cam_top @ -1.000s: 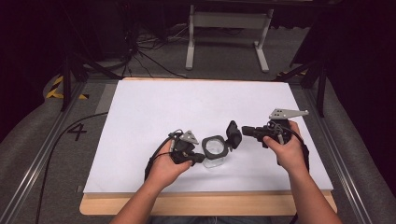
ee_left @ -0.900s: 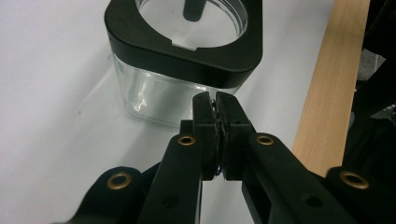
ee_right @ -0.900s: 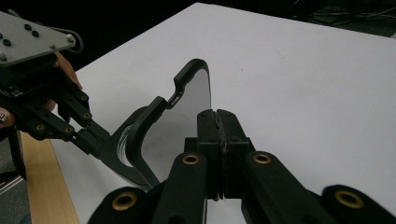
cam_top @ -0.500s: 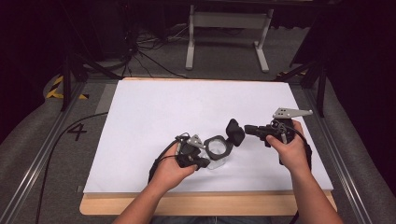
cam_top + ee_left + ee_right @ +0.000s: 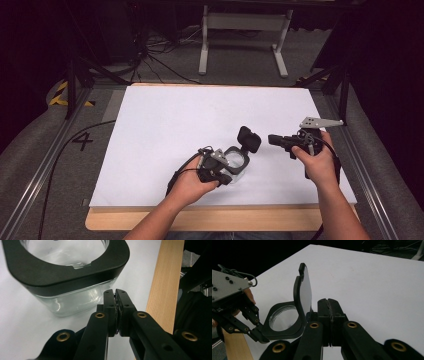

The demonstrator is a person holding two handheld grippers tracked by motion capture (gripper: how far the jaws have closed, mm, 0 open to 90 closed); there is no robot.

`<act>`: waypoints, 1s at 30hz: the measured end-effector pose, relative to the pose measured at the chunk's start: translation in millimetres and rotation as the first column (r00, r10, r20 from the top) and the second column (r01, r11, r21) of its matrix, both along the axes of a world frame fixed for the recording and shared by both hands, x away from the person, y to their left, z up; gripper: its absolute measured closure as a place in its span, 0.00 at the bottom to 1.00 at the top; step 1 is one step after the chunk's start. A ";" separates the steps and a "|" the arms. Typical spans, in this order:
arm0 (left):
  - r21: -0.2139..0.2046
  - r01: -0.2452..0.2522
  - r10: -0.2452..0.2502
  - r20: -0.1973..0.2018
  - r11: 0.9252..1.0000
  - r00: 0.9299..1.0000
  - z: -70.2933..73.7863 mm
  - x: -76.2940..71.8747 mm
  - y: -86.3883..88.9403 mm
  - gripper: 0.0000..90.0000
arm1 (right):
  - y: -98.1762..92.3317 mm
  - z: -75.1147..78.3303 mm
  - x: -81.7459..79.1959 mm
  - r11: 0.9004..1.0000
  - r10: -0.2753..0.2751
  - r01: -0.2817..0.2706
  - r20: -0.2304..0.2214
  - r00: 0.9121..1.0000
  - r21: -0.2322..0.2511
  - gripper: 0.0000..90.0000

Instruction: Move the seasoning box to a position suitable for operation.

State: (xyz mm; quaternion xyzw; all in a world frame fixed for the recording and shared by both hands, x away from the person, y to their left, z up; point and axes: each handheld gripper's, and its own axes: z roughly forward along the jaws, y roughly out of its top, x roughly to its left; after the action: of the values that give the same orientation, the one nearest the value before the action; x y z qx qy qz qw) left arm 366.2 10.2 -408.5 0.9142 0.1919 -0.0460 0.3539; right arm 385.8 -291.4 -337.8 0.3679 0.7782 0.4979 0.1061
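Lower centre of frame: left gripper closed, seemingly empty, beside glass jar; right gripper closed beside its raised lid.

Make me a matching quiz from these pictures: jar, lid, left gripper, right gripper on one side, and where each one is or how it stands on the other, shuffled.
Things:
1. jar
2. lid
3. left gripper
4. right gripper

States:
A. flipped up, standing on edge
B. shut, beside the glass wall, near the table's wooden edge
C. open-topped, clear glass with a black rim
D. shut, just behind the raised flap

Pairs: 1-C, 2-A, 3-B, 4-D
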 end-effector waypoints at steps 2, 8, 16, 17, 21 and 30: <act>0.003 0.000 0.000 -0.001 1.000 1.000 0.4 0.0 0.7 0.96 | -0.7 -0.7 -0.4 1.000 0.000 0.000 -0.006 1.000 -0.004 1.00; -0.034 -0.070 0.070 0.002 0.997 0.998 14.7 8.1 26.0 1.00 | 0.3 -2.9 -1.1 1.000 0.018 -0.019 -0.018 1.000 -0.024 1.00; -0.087 -0.242 0.248 0.069 0.966 0.966 12.9 33.4 62.5 1.00 | 1.7 -4.8 -4.8 0.999 0.028 -0.029 -0.026 0.999 -0.041 1.00; -0.087 -0.242 0.248 0.069 0.966 0.966 12.9 33.4 62.5 1.00 | 1.7 -4.8 -4.8 0.999 0.028 -0.029 -0.026 0.999 -0.041 1.00; -0.076 -0.233 0.238 0.070 0.969 0.969 -0.4 39.4 53.9 1.00 | -5.2 -2.3 -8.3 0.999 0.011 -0.011 -0.011 1.000 -0.035 1.00; -0.009 -0.161 0.162 0.067 0.987 0.985 -11.5 37.8 31.1 1.00 | -16.8 -0.3 -12.5 0.999 -0.022 0.022 0.003 1.000 -0.023 1.00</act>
State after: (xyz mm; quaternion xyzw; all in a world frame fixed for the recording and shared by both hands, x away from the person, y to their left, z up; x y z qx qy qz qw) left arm 404.0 41.3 -420.0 0.8960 0.2532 0.0136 0.3645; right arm 373.3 -308.2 -338.2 0.3744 0.7797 0.4881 0.1169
